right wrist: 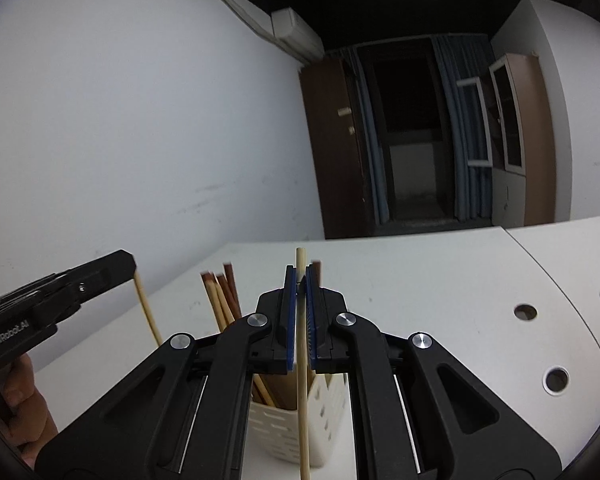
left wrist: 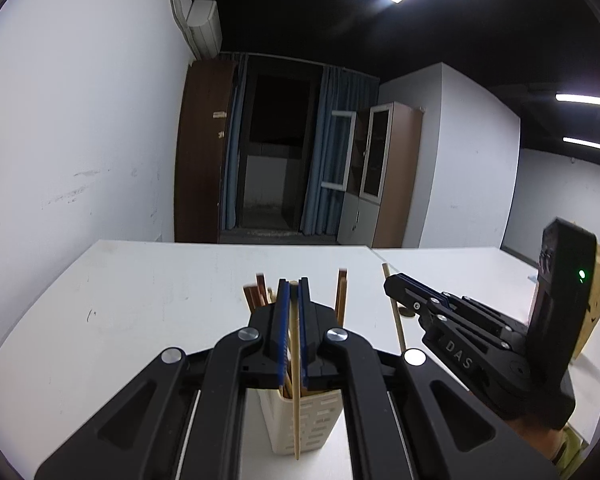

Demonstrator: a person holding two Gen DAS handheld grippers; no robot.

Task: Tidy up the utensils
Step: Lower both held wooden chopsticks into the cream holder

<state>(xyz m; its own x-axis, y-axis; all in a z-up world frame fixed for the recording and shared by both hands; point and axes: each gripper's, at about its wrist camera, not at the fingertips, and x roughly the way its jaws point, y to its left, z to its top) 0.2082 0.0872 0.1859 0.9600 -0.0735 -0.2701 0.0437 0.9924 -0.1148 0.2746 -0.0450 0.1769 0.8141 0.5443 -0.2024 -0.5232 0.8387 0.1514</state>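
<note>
The left tool [left wrist: 293,286] is clamped on a pale chopstick [left wrist: 297,392], its blue pads pressed flat against the stick near its upper end so that the long lower part hangs almost straight down. The right tool [right wrist: 300,274] is clamped the same way on a second pale chopstick [right wrist: 302,400], gripped just below the top, which pokes up a little above the fingertips. Holding each stick high and letting it hang upright seems deliberate: a vertical stick can be dropped tip-first into a narrow opening, and the grip stays clear of the rim. That opening belongs to the cream slotted holder [left wrist: 318,424], which stands on the white bench [left wrist: 140,280] directly under and just beyond both tools. It already carries several darker brown chopsticks [right wrist: 220,300] that lean outward in a loose fan, leaving room near the middle. Both hanging sticks pass in front of the holder's wall in their own views, so their lower tips appear to be outside it, not yet inside, though the exact depth is hard to judge through the fisheye. In the left view the right tool [left wrist: 392,284] sits to the side, close by but apart. The next move probably calls for lifting each tip above the rim before lowering.
</note>
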